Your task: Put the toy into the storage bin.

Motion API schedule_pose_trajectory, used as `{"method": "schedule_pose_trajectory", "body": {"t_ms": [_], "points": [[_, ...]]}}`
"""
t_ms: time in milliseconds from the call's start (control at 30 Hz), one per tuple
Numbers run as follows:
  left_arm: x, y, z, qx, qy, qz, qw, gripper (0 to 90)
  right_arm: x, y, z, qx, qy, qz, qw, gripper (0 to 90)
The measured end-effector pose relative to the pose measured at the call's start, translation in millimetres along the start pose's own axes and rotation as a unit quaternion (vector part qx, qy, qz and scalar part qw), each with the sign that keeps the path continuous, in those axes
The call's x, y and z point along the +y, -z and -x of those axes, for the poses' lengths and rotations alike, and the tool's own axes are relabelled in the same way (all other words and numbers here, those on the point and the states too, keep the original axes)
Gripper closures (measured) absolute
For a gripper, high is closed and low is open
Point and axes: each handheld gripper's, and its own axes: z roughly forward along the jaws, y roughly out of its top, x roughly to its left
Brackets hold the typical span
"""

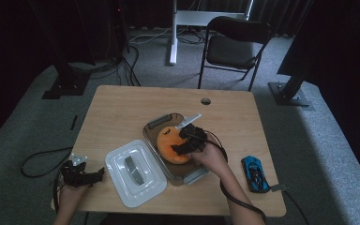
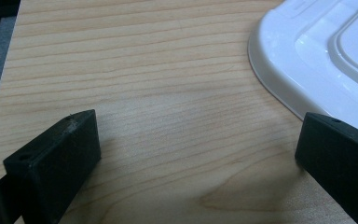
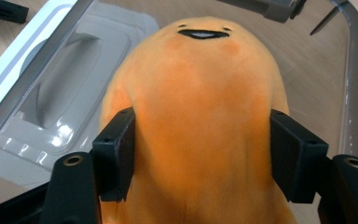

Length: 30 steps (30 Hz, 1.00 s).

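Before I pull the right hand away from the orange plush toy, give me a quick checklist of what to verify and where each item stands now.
1. Plush toy sits inside the clear container: ok.
2. Right gripper fingers free of the toy: cannot tell; they flank it closely, one on each side.
3. White lid off the container, lying flat on the table beside it: ok.
4. Left gripper open, nothing between its fingers, next to the lid's corner: ok.
5. Blue toy car lies apart from the container, near the right forearm's path: ok, but mind it when withdrawing.
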Motion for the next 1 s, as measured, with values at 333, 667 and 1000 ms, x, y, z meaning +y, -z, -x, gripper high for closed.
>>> {"method": "schedule_pose_trajectory", "body": {"t_ms": [333,667,1000], "points": [[0.0,0.0,0.0,0.000,0.000,0.000,1.0000,0.3,2.5,-1.5,1.3,0.013,-0.006,-0.010,0.9998,27.2],[0.0,0.0,0.0,0.000,0.000,0.000,1.0000,0.3,4.5,6.2,1.9,0.031,-0.012,0.008,0.9994,26.7],[0.0,0.0,0.0,0.000,0.000,0.000,1.0000,0.3,1.9,15.1,5.4,0.035,-0.019,0.025,0.9989,23.5]]}}
